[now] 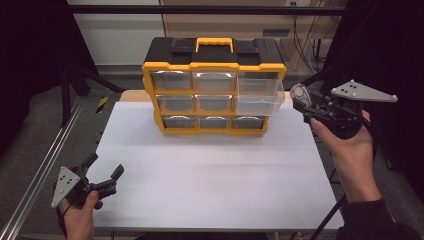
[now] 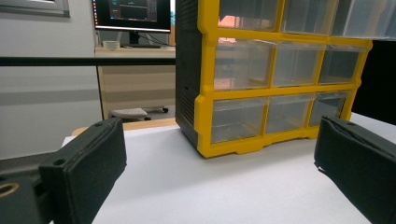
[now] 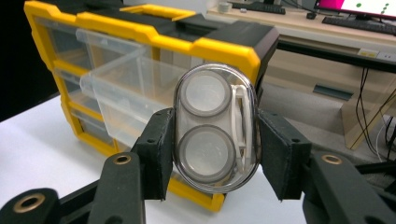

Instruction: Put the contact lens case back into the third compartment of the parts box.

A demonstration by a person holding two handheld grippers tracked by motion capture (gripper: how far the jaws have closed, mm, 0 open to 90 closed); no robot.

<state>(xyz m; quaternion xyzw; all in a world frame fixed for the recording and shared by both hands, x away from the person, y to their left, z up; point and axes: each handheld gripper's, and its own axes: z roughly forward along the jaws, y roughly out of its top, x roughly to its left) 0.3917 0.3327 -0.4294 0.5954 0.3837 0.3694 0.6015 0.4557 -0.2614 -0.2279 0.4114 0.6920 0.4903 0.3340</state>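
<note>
While the high view looked down on the white tabletop (image 1: pixel 215 170), the yellow-and-black drawer organizer (image 1: pixel 214 85) sat at its far edge, and that's my landmark for everything. Its top-right clear drawer (image 1: pixel 260 95) was pulled out toward the person; the other drawers looked shut. The right gripper (image 1: pixel 301 97) hung just to the right of the organizer, about level with that open drawer, with a small clear contact lens case (image 1: pixel 300 93) pinched in its fingers. The left gripper (image 1: pixel 106 177) rested well in front of the organizer, off toward its left, near the tabletop's front-left corner, holding nothing.

Over in the left gripper view, its fingers (image 2: pixel 88 163) stood wide apart with only bare tabletop between them, and the organizer stood ahead and to the right.

Then the right gripper view made it pretty obvious: the fingers (image 3: pixel 159 151) were clamped on both sides of the lens case (image 3: pixel 215 128), which stood upright with its two round wells stacked. The open drawer (image 3: pixel 126 88) sat just behind and left of the case and seemed empty as far as I could tell.

So my guess: drawer opened and case picked up, both done. What was left was getting the case over the drawer, letting go, and probably pushing the drawer shut.
</note>
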